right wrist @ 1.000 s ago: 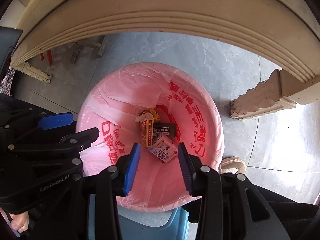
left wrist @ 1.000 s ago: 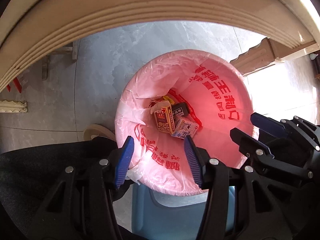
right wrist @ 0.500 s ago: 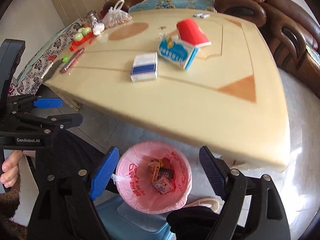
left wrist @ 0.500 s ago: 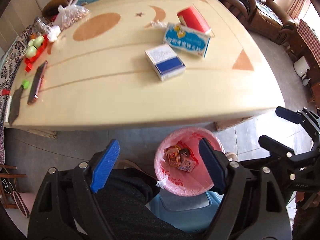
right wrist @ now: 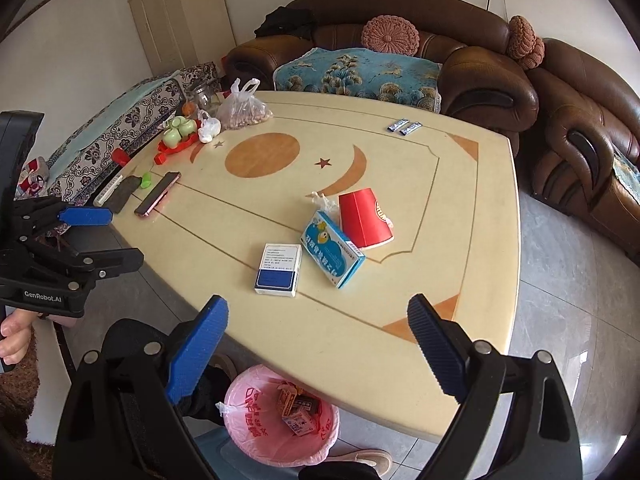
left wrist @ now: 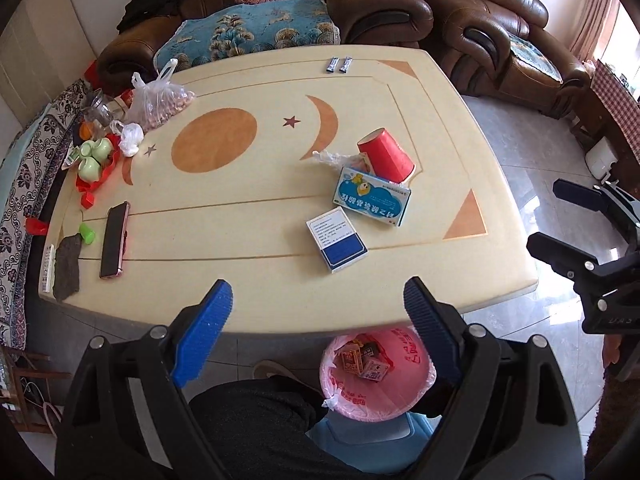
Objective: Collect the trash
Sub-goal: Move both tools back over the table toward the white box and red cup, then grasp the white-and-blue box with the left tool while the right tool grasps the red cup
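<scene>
Left wrist view: left gripper (left wrist: pixel 316 316) jaws have just been opening, now wide apart w/ nothing between. Pink-lined bin (left wrist: pixel 416 400) at bottom centre, partly under the table (left wrist: pixel 280 288) edge, cartons already inside. Remaining trash mid-right of frame: blue-white box (left wrist: pixel 337 239), light-blue carton (left wrist: pixel 372 196), red cup (left wrist: pixel 385 155). Best next: drop onto the blue-white box, nearest one, jaws straddling its short sides.

Right wrist view: right gripper (right wrist: pixel 318 344) likewise just opened, empty. Only here: a hand (right wrist: pixel 14 338) at the left edge holding the other gripper, and the cupboard (right wrist: pixel 176 28) upper left.
</scene>
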{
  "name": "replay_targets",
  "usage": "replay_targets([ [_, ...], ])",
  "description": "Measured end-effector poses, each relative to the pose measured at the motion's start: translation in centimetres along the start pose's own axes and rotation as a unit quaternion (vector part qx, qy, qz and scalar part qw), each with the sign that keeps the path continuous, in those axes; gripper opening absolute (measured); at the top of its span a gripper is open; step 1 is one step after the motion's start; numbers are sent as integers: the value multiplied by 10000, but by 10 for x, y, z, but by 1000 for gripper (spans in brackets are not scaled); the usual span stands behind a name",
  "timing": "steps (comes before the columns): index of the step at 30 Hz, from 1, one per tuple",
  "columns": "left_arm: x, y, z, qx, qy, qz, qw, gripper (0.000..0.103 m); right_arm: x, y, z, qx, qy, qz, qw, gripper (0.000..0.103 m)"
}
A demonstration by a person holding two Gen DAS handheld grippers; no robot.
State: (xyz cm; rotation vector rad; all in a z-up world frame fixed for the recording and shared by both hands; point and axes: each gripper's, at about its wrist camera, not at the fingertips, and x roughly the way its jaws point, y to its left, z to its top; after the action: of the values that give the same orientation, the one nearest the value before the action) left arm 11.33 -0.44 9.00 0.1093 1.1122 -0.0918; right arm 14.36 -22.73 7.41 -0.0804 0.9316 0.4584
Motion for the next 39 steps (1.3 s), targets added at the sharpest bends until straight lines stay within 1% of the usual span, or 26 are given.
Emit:
replay_targets([
  [3, 4, -5, 11, 35, -7, 125, 9999, 86, 2, -9, 9, 26, -32, -20, 10000, 89],
  [6, 19, -11, 18, 72, 108, 236, 9996, 86, 8, -18, 15, 69, -19, -36, 10000, 89],
  [10, 45, -19, 22, 105, 410, 182, 9989, 86, 21, -30, 21, 119, 68, -87, 9999, 89],
  [14, 67, -23, 25, 126, 616, 98, 9980, 86, 36, -38, 22, 125, 157, -124, 9997, 89],
  [24, 122, -22, 34, -93, 1090, 91, 9940, 86, 76, -53, 38, 104, 361, -92, 9993, 89],
  [31, 167, -19, 36, -361, 1464, 0, 9886, 86, 120, -58, 54, 57, 588, -19, 9983, 89],
  [39, 206, -18, 42, -513, 1680, -22, 9844, 86, 183, -60, 68, -21, 998, 35, 9950, 89],
])
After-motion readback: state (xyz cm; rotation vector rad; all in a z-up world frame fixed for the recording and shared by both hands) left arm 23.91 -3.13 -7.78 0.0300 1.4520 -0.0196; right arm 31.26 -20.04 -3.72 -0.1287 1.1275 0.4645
